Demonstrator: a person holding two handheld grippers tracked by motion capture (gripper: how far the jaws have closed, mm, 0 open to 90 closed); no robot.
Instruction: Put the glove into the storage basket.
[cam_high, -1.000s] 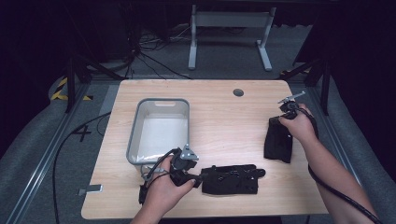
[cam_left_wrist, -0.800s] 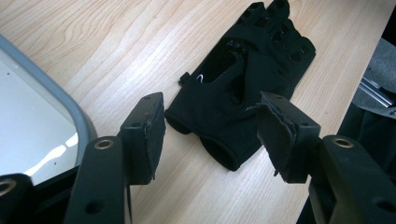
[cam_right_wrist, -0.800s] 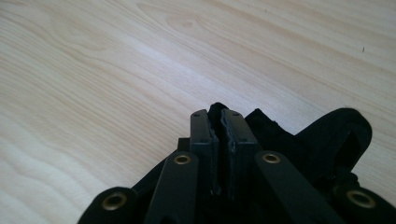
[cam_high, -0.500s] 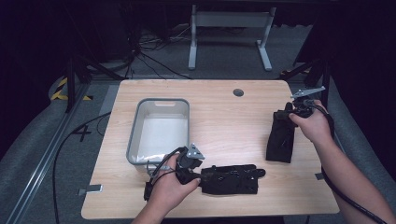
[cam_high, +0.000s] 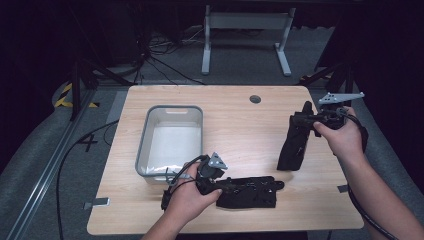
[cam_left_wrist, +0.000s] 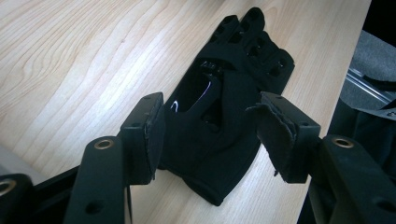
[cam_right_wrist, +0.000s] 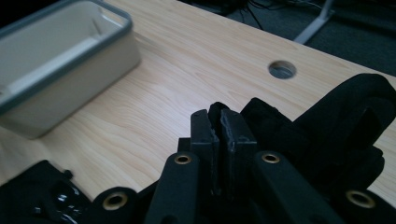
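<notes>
Two black gloves are on the wooden table (cam_high: 240, 125). One glove (cam_high: 247, 191) lies flat near the front edge, fingers pointing right. My left gripper (cam_high: 220, 184) is open at its cuff end; in the left gripper view the jaws (cam_left_wrist: 212, 126) stand on either side of that glove (cam_left_wrist: 233, 70) without pinching it. The other glove (cam_high: 294, 142) hangs tilted at the right, its lower end touching the table. My right gripper (cam_high: 303, 118) is shut on its top edge; a fold of the fabric (cam_right_wrist: 345, 121) sits between the closed fingers (cam_right_wrist: 219, 128).
A grey-rimmed white bin (cam_high: 170, 140) stands empty left of centre, just behind the left hand; its wall (cam_right_wrist: 79, 88) shows in the right gripper view. A cable hole (cam_high: 255, 99) lies near the far edge. The table's right edge is close to the right hand.
The right gripper has moved right and away from me with its glove, which now stands taller. The left gripper has edged right, onto the flat glove's cuff.
</notes>
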